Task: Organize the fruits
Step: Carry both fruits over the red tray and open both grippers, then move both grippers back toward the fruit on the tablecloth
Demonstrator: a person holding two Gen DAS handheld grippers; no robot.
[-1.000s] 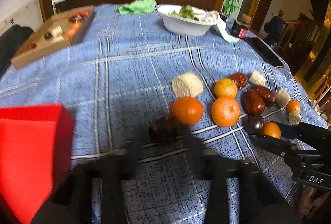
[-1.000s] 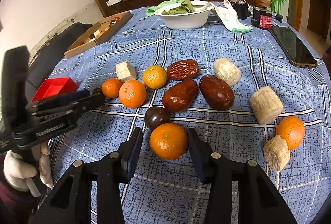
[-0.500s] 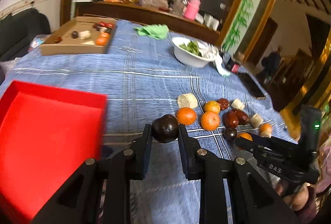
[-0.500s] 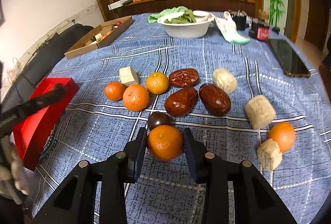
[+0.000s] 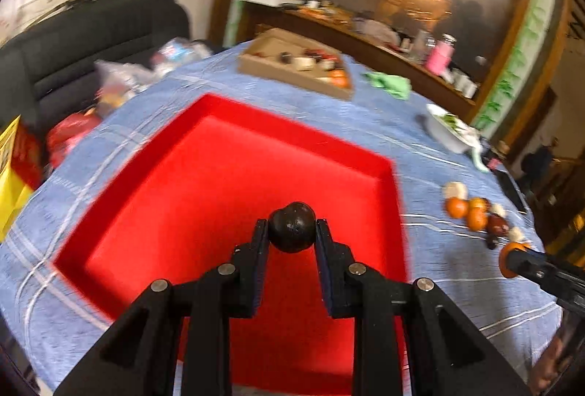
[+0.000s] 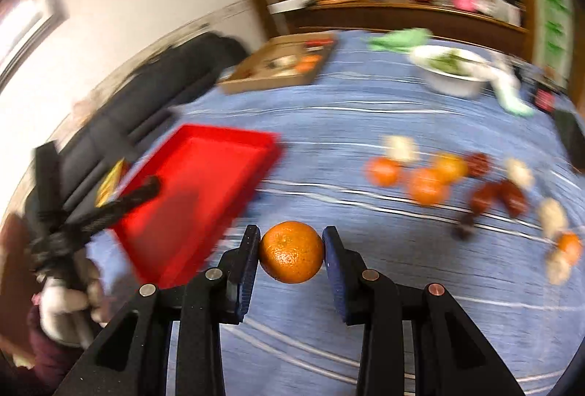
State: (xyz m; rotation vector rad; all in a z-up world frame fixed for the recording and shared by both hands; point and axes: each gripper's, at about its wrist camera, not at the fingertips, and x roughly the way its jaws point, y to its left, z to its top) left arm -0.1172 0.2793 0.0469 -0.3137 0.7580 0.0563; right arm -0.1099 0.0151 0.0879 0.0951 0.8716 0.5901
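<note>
Grippers are both carrying fruit above the blue plaid tablecloth [image 5: 365, 118]. Left gripper [image 5: 291, 231] is pinching a dark round fruit [image 5: 291, 227] between its two pads and is holding it over the interior of the red tray [image 5: 226, 184]; the fruit is sitting clear of the tray floor. Right gripper [image 6: 291, 251] is clamping a mandarin [image 6: 291, 251] between its blue-faced pads and is holding it above the cloth, just beside the near right corner of the red tray, not over it. Remaining fruit is lying in a loose cluster on the cloth well to the right of the tray: several mandarins [image 6: 426, 186], reddish-brown dates [image 6: 512, 198], pale cut chunks [image 6: 400, 147] and one small dark fruit, all blurred. A cardboard box [image 6: 278, 65] holding small items is sitting at the far side of the table, and a white bowl [image 6: 449, 74] of greens is standing to its right, beside a green cloth [image 6: 398, 40]. A gloved hand [image 6: 64, 308] is gripping the left gripper's handle in the right wrist view.
</note>
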